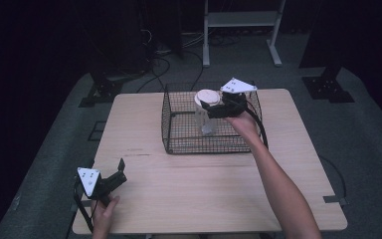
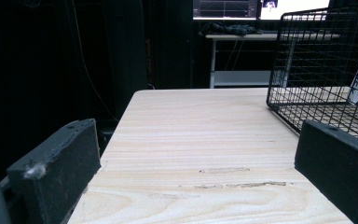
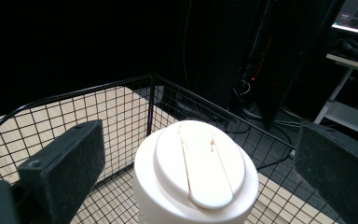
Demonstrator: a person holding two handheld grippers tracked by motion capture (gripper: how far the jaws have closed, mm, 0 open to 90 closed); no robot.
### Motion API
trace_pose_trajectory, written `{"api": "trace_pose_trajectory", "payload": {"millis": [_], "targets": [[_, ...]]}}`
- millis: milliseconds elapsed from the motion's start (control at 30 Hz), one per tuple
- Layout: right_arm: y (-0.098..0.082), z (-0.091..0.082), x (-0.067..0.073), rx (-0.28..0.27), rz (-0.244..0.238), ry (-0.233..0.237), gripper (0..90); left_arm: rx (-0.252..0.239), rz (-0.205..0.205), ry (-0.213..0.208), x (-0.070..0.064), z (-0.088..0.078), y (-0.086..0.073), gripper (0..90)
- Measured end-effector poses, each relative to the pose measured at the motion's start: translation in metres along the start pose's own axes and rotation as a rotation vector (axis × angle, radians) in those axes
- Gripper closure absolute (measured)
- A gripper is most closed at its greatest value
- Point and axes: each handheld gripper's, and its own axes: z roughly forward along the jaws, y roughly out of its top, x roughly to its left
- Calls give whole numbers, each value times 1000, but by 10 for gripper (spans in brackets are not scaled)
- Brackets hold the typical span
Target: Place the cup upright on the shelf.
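A dark room is surrounding the wooden table (image 1: 204, 179), where a wire basket (image 1: 179, 144) is sitting. Inside the basket a white-lidded bottle (image 1: 207, 112) is standing upright. The right gripper (image 1: 214, 107) is hovering at its lid, jaws spread wide and gripping nothing. Closing too high, the jaws could slip off the cap, tipping the bottle against the basket wall. The left gripper (image 1: 117, 172) is resting released, well apart from the basket.

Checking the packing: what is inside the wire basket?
One white-lidded bottle stands upright in the wire basket, the right tool open at its lid. Its base is hidden.
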Motion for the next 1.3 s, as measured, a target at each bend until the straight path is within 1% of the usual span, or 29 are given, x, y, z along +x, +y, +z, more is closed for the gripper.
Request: {"api": "trace_pose_trajectory", "payload": {"millis": [267, 533, 733, 933, 1067, 1133, 1300], "targets": [[5, -11, 1, -4, -12, -1, 16, 0, 1, -1, 0, 0, 0, 0], [9, -22, 0, -14, -13, 6, 17, 0, 3, 0, 0, 0, 0, 0], [10, -29, 0, -12, -19, 7, 17, 2, 4, -1, 0, 0, 0, 0], [6, -37, 0, -10, -31, 3, 17, 1, 7, -1, -1, 0, 0, 0], [1, -42, 0, 1, -23, 10, 17, 1, 7, -1, -1, 0, 0, 0], [-1, -44, -1, -7, -22, 9, 17, 1, 7, 0, -1, 1, 0, 0], [-4, -50, -2, -2, -20, 10, 17, 1, 8, 0, -1, 1, 0, 0]]}}
